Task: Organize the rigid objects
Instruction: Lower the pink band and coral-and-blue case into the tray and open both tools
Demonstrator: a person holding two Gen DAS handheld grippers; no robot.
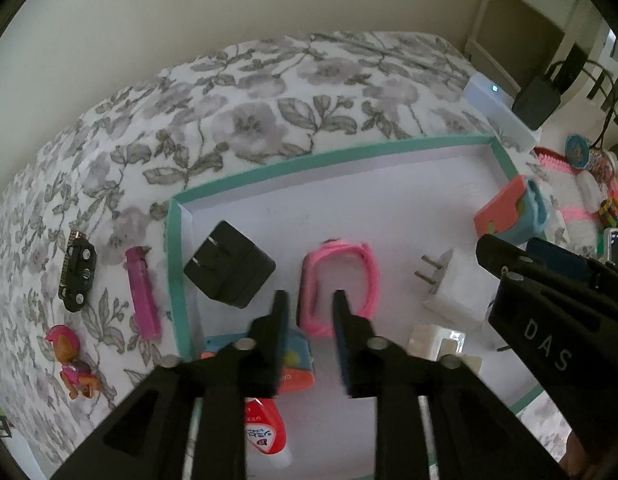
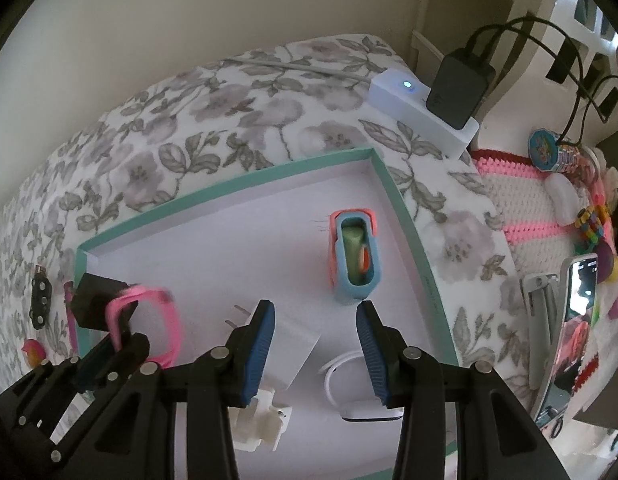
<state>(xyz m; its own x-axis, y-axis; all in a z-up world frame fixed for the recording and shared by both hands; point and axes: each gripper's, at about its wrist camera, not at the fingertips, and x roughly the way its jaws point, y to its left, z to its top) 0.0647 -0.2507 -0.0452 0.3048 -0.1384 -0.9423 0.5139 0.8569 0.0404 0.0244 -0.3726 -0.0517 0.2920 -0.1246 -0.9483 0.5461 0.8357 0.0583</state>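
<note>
**Two grippers over a teal-rimmed tray on a floral bed**

Shallow white tray with teal rim (image 1: 177,264), set on a bed with floral cover (image 1: 249,120). Left gripper (image 1: 309,300) poised above the near part of the tray, fingers (image 1: 281,312) parted with a small gap, straddling the near end of a pink watch band (image 1: 341,280) without visibly pressing on it; band partly blurred in the right wrist view (image 2: 149,320). Right gripper (image 2: 315,320) likewise parted, nothing between its fingers (image 2: 265,344); white plug adapter (image 2: 293,344) and a white round item (image 2: 349,380) partly covered beneath them, identity of the latter unclear. Black plug block (image 1: 229,268) in the far-left part of the tray, prongs up. Coral-and-blue case (image 2: 355,256) upright near the right rim. Red-and-white bottle (image 1: 265,428) and a small orange-and-blue item (image 1: 297,368) largely hidden behind the left fingers. Outside the tray, left: purple lighter (image 1: 143,292), black toy car (image 1: 77,270), pink-helmeted figurine (image 1: 73,364). Far right: white power strip (image 2: 421,116) with black charger (image 2: 459,92). Phone (image 2: 569,328) at the right edge, cut off by the lens rim.
</note>
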